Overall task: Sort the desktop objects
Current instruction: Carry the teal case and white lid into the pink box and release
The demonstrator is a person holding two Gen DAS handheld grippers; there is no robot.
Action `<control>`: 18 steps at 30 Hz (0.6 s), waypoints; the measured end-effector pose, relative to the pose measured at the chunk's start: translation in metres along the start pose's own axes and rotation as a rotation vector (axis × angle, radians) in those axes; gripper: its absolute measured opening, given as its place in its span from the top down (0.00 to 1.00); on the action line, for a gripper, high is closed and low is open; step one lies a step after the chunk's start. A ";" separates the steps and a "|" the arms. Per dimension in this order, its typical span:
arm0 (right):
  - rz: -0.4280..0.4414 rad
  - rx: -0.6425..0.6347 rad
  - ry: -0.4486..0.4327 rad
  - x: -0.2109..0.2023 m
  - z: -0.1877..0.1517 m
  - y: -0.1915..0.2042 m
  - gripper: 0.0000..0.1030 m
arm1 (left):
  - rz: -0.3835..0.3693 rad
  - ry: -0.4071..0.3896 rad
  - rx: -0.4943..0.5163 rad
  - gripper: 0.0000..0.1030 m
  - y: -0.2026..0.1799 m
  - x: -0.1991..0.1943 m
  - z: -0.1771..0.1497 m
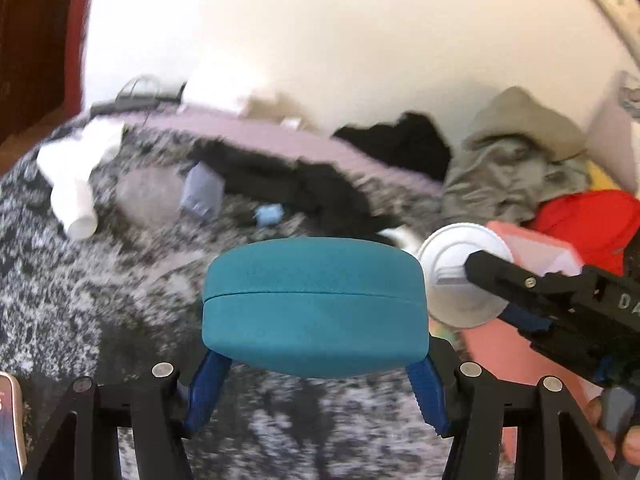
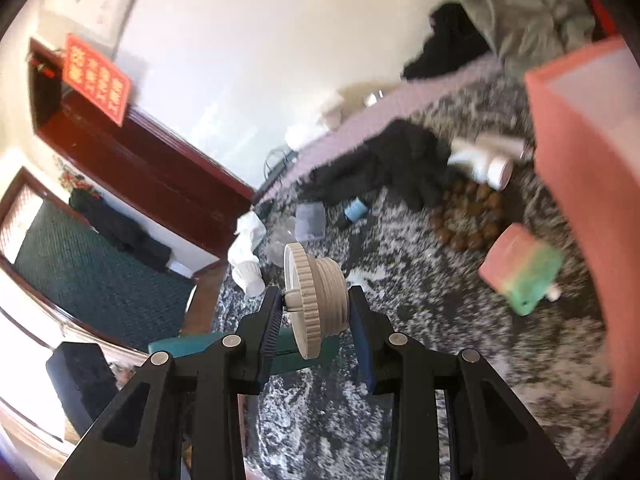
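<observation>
Above a speckled black-and-white blanket (image 1: 100,300), the left claw (image 1: 316,392) grasps a teal oval case (image 1: 314,306) across its width, blue pads against both ends, the case clear of the blanket. Just to its right, the right claw (image 2: 316,316) is clenched on a white screw cap (image 2: 310,300), one pad on its ribbed rim side, the other on its threaded neck; in the left wrist view the cap (image 1: 460,276) shows its flat top beside the case.

Behind both lies clutter. A black garment (image 2: 392,168) sprawls across the middle of the blanket, with a small light-blue item (image 2: 356,209) and a clear plastic box (image 2: 310,222) at its near edge; what the box holds cannot be told. Farther left a white bottle (image 1: 76,204) lies on its side beside crumpled white material. A ring of brown beads (image 2: 468,216) lies near two white tubes (image 2: 488,160), and a pink-and-green packet (image 2: 520,274) sits just in front of the beads.

A pink bin (image 2: 576,184) stands at the right edge, its translucent wall rising beside the packet; its inside is hidden. Beyond it a grey-green garment (image 1: 516,160) is heaped against the wall, with red cloth (image 1: 588,224) below it. A mauve striped sheet (image 1: 280,136) runs along the blanket's far edge.
</observation>
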State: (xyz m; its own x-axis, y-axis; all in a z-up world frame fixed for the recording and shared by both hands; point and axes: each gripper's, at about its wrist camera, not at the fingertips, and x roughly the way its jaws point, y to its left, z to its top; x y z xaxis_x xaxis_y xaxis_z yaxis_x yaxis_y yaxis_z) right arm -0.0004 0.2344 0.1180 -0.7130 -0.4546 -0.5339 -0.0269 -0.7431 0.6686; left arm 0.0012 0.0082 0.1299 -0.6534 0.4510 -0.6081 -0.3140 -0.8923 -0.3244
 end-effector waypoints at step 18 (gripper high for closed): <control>-0.185 -0.163 -0.329 -0.187 -0.007 -0.010 0.65 | -0.262 -0.105 0.199 0.34 -0.175 -0.033 -0.006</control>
State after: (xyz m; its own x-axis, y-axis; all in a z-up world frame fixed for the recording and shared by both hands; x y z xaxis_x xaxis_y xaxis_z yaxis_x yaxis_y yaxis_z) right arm 0.1378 0.3234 0.2079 -0.8933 -0.1441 -0.4257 -0.0832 -0.8778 0.4718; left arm 0.0822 0.1494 0.2022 -0.5970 0.6697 -0.4418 -0.6018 -0.7379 -0.3054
